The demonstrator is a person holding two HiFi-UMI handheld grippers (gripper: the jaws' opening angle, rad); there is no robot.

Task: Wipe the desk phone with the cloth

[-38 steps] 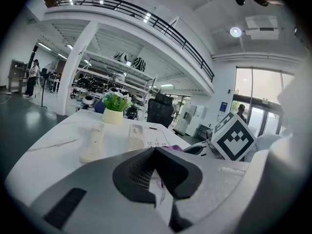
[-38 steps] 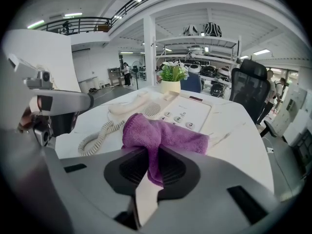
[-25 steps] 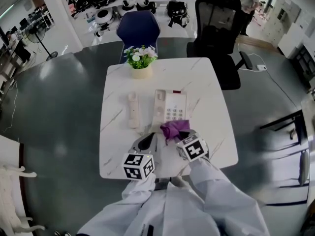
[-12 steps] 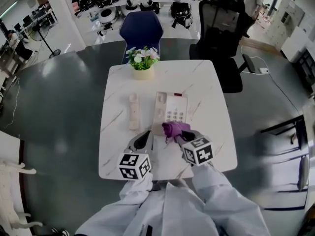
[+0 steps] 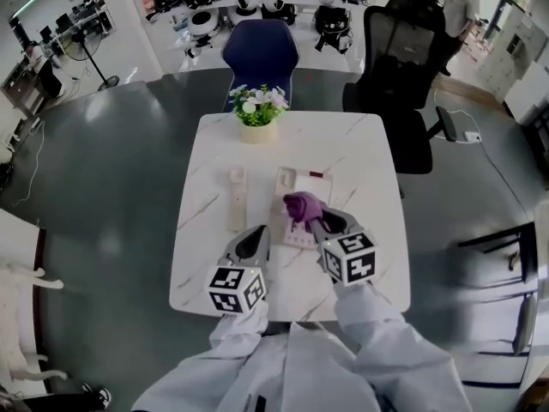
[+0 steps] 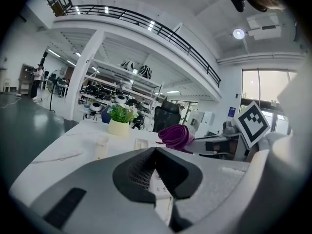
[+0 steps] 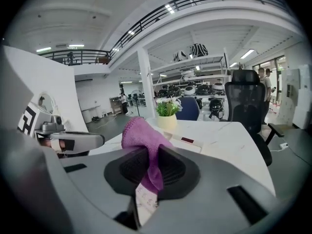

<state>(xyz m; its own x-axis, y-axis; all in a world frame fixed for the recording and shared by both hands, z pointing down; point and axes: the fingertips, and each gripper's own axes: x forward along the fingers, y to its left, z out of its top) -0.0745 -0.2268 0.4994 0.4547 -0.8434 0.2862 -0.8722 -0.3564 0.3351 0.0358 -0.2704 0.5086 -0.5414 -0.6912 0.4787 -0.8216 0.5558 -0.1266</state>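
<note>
1. Over the desk phone point(image 5: 292, 181) on the table point(image 5: 364, 157), right gripper point(image 5: 319, 223) clamps the purple cloth point(image 5: 302, 204); wiping looks barely started, most of it left.
2. Left gripper point(image 5: 256, 237): jaws together, empty, just beside the phone.
3. Only head view shows handset point(image 5: 236, 197) lying apart; right gripper view confirms the pinch.

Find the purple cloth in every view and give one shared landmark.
Head view: cloth at centre, over the phone, at the right gripper's tip.
Left gripper view: cloth right of centre, beyond the jaws.
Right gripper view: cloth at centre, pinched between the jaws.
Shared landmark: the flower pot beyond the phone.
</note>
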